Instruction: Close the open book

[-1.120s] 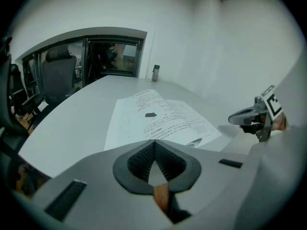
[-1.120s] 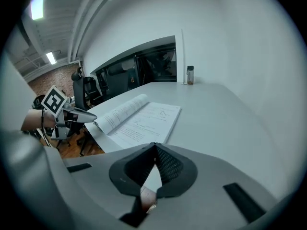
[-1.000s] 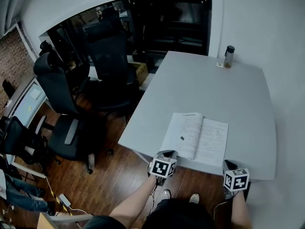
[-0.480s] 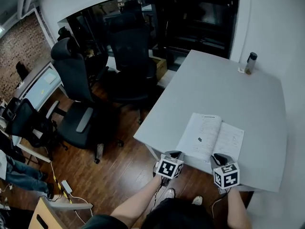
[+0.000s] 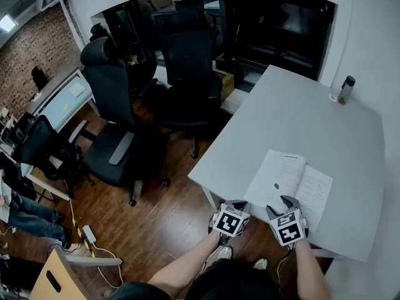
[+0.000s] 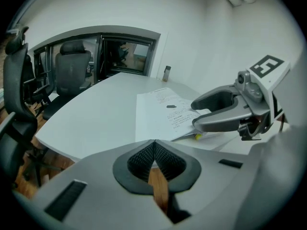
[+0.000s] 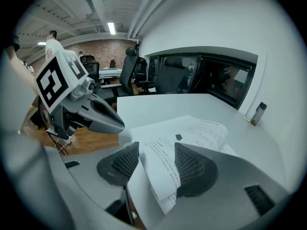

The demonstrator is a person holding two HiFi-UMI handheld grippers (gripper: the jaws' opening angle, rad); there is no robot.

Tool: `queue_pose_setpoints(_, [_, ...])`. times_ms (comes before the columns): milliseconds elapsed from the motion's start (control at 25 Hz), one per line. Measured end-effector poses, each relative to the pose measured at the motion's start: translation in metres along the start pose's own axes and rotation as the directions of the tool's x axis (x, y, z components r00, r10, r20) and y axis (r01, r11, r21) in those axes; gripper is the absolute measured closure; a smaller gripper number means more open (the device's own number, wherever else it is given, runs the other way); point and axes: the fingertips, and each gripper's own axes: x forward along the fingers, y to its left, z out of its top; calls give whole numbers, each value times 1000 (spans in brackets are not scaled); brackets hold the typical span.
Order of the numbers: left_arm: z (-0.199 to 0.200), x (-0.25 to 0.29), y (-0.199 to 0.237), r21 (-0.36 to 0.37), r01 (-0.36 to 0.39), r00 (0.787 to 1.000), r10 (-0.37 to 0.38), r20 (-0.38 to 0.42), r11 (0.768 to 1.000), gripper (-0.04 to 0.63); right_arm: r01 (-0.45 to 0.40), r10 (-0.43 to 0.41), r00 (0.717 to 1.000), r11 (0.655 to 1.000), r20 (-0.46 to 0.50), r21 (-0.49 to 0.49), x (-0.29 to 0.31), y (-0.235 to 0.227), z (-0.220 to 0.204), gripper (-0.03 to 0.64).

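At the bottom of the head view, the person's left gripper (image 5: 236, 204) sits just off the near edge of the table (image 5: 294, 117), its jaws pressed together on nothing. Just to its right, the right gripper (image 5: 281, 206) hovers at the near edge of the open book (image 5: 290, 181). Its jaws have just been opening and stand wide apart, with a curled page (image 7: 160, 171) rising loose between the pads, not pinched. The book lies open at the lower right of the grey table, close to its front edge. A dark bottle (image 5: 345, 90) stands at the table's far upper-right corner. Black office chairs (image 5: 115, 124) stand on the wooden floor (image 5: 169, 224) to the left.
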Motion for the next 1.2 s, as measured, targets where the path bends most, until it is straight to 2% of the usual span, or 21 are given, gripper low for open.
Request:
queue_pose_setpoints(160, [1, 13, -6, 17, 29, 1000, -28, -12, 999, 589, 8, -10, 999, 999, -53, -37, 5, -2, -10, 403])
queue_pose_setpoints(320, [-1, 22, -16, 26, 53, 998, -52, -31, 998, 589, 28, -30, 998, 999, -53, -30, 1, -8, -17, 403])
queue_pose_setpoints(840, [3, 43, -45, 55, 103, 993, -100, -56, 993, 590, 59, -56, 998, 996, -41, 67, -21, -28, -35, 408])
queue_pose_setpoints(1200, [-1, 46, -47, 76, 85, 994, -79, -75, 994, 590, 163, -161, 987, 968, -28, 188, -52, -63, -63, 416])
